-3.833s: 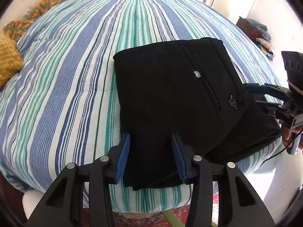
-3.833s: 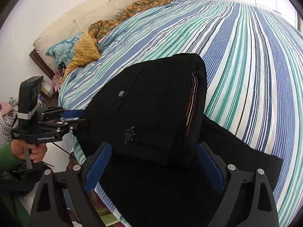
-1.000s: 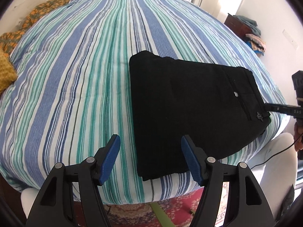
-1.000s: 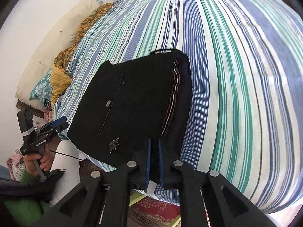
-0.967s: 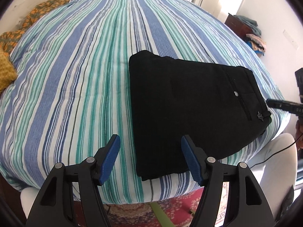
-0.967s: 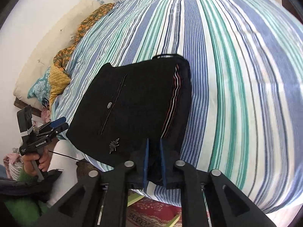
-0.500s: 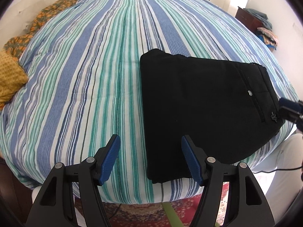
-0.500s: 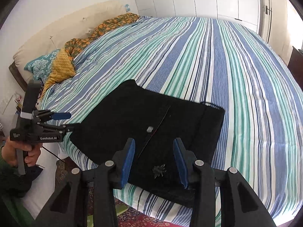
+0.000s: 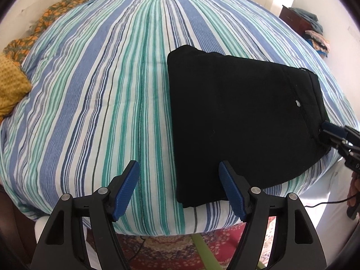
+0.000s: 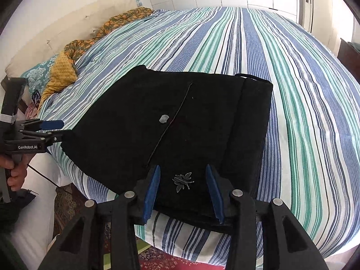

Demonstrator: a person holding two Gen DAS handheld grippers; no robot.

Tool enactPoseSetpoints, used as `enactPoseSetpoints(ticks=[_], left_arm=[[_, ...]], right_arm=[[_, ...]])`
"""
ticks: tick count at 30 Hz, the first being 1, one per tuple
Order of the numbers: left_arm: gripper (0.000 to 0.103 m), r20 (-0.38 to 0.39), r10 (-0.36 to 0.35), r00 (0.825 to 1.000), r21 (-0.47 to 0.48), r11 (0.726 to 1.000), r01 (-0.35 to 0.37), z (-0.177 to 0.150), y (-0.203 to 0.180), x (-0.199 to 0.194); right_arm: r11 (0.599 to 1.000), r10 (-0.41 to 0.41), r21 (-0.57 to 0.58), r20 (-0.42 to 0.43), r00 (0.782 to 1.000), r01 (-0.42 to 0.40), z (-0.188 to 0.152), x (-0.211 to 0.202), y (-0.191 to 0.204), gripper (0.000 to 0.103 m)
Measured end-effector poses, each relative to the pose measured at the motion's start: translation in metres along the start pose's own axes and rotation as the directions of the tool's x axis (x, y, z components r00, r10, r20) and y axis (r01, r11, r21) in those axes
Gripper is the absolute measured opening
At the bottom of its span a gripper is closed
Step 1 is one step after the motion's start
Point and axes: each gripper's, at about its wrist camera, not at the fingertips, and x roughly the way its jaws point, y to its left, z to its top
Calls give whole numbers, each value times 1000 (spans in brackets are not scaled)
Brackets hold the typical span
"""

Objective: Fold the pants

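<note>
The left gripper [image 9: 178, 189] hovers over the near edge of the bed [image 9: 94, 85], its jaws well apart and opening, with nothing between them. The near left corner of the pants [image 9: 236, 117] lies below its right finger, seemingly untouched. Those pants are a black, squarish folded bundle near the bed's front edge, right of centre in the left wrist view, lying flat with the button [image 10: 163, 118] and pocket seam facing up.

Further right, the right gripper [image 10: 182, 190] hangs above the waistband end, jaws partly open and straddling a small metal charm [image 10: 182, 181] on the cloth. The pads do not press on the fabric, so it holds nothing. From the left wrist view only its tip [image 9: 333, 132] shows, at the bundle's right edge.

Judging from how things lie, the fold looks nearly or wholly done: the edges are stacked and both grippers are free. What remains is probably a check or a last smoothing. If another fold is wanted, each gripper would need to pinch a corner on one side and carry it across without dragging the layers below.
</note>
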Motion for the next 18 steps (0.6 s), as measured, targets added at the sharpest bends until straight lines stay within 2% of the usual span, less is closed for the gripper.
enactPoseSetpoints(ticks=[4, 6, 8, 10, 11, 12, 14, 15, 16, 18], left_arm=[[75, 11, 6, 1000, 33, 999, -6, -3, -6, 0], [75, 6, 13, 1000, 34, 999, -13, -3, -8, 2], [75, 8, 13, 1000, 25, 1000, -13, -4, -9, 1], [75, 7, 6, 1000, 19, 1000, -6, -5, -8, 1], [75, 4, -2, 1000, 15, 1000, 2, -5, -6, 1], [75, 1, -23, 1000, 10, 1000, 23, -6, -4, 0], [76, -4, -53, 999, 2, 999, 53, -6, 0, -4], [76, -9, -63, 998, 2, 998, 63, -5, 3, -7], [76, -3, -78, 997, 3, 997, 78, -1, 6, -10], [77, 19, -113, 993, -1, 994, 113, 8, 10, -14]], right_arm=[[999, 45, 18, 67, 997, -46, 29, -25, -3, 43], [999, 33, -6, 101, 994, -33, 56, -31, -7, 43], [999, 32, -35, 126, 992, -28, 84, -30, -11, 43], [999, 42, -38, 106, 993, -38, 104, -13, -19, 44], [999, 32, -16, 68, 997, -31, 108, 3, -28, 44], [1000, -2, 14, -5, 1000, 2, 108, 25, -40, 44], [997, -31, 66, -161, 987, 42, 95, 67, -63, 46], [995, -16, 90, -155, 988, 30, 88, 71, -68, 46], [994, -7, 106, -113, 994, 19, 85, 62, -70, 46], [992, -55, 109, -32, 998, 58, 82, 32, -61, 46]])
